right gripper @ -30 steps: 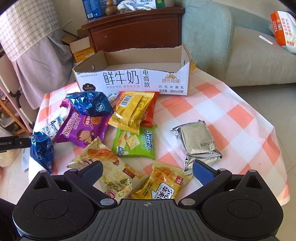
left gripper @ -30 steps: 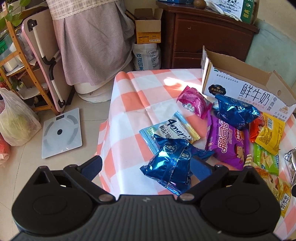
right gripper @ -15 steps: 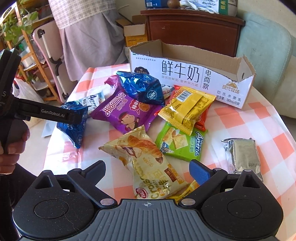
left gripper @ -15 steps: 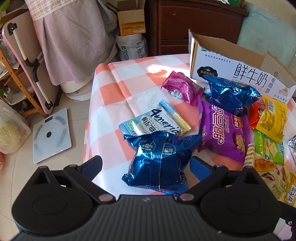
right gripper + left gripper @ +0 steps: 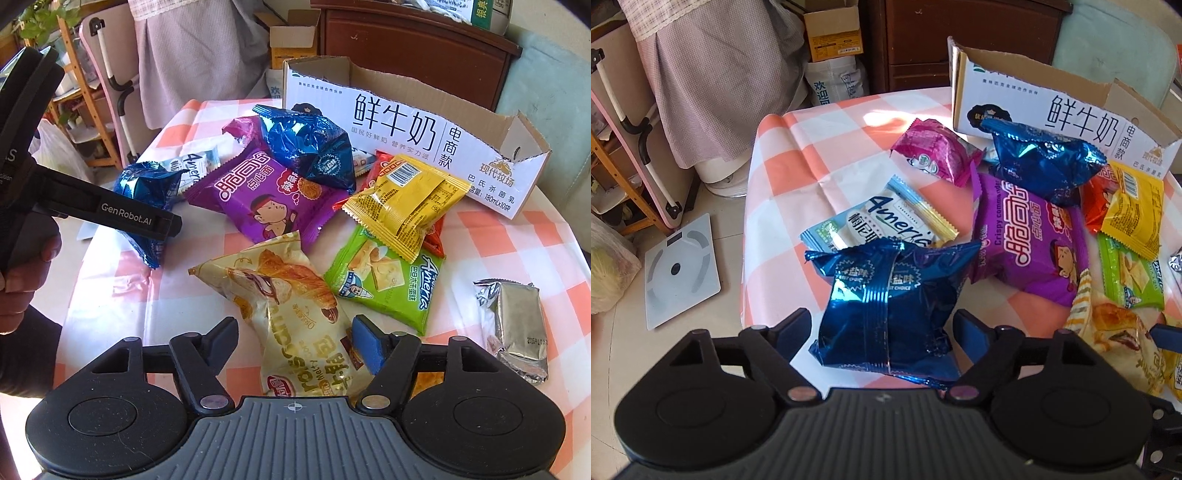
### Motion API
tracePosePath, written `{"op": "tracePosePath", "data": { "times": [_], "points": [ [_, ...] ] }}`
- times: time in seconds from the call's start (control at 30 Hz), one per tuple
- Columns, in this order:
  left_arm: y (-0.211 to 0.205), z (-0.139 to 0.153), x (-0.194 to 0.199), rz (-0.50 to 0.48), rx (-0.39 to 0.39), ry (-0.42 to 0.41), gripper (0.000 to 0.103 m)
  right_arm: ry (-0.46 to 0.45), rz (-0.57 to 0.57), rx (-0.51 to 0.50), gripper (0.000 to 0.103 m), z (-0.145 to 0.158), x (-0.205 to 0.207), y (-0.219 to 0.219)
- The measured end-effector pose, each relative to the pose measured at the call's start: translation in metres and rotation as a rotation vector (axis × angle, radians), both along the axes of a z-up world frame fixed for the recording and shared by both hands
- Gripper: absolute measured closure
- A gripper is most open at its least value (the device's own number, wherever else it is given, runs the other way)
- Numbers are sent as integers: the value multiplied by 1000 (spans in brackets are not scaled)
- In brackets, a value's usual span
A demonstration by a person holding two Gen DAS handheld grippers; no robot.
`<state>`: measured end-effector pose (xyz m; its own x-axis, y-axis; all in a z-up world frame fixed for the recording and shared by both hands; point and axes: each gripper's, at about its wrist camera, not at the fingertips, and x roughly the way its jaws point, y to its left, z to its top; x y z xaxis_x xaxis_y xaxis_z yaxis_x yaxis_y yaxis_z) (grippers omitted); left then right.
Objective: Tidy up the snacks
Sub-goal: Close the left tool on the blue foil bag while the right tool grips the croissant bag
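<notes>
Left hand-held gripper [image 5: 882, 325] nearer — blue packet [image 5: 890, 306], jaws apart

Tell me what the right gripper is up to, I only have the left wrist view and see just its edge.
Observer: The right gripper has its jaws apart on either side of the croissant packet. A gap shows on the packet's left side, so it is not pinched.
Operator: Good. Is there anything on the table further right than the green packet?
Observer: Yes, a silver foil packet lies alone on the checked tablecloth, apart from the pile, to the right of the green cracker packet.
</notes>
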<state>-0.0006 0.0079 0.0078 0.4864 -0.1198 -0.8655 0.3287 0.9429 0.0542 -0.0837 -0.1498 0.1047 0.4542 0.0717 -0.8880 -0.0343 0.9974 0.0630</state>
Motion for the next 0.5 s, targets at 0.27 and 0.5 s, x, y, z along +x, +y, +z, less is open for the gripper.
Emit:
{"op": "tracePosePath", "data": {
  "times": [0.27,0.5],
  "points": [
    [0,0,-4,-25,-13,-6,32,4,-16,38,41,0,4,3],
    [-3,-3,-7,-47,11,-13,32,22,-6,-20,28,-10,12,16]
  ]
}}
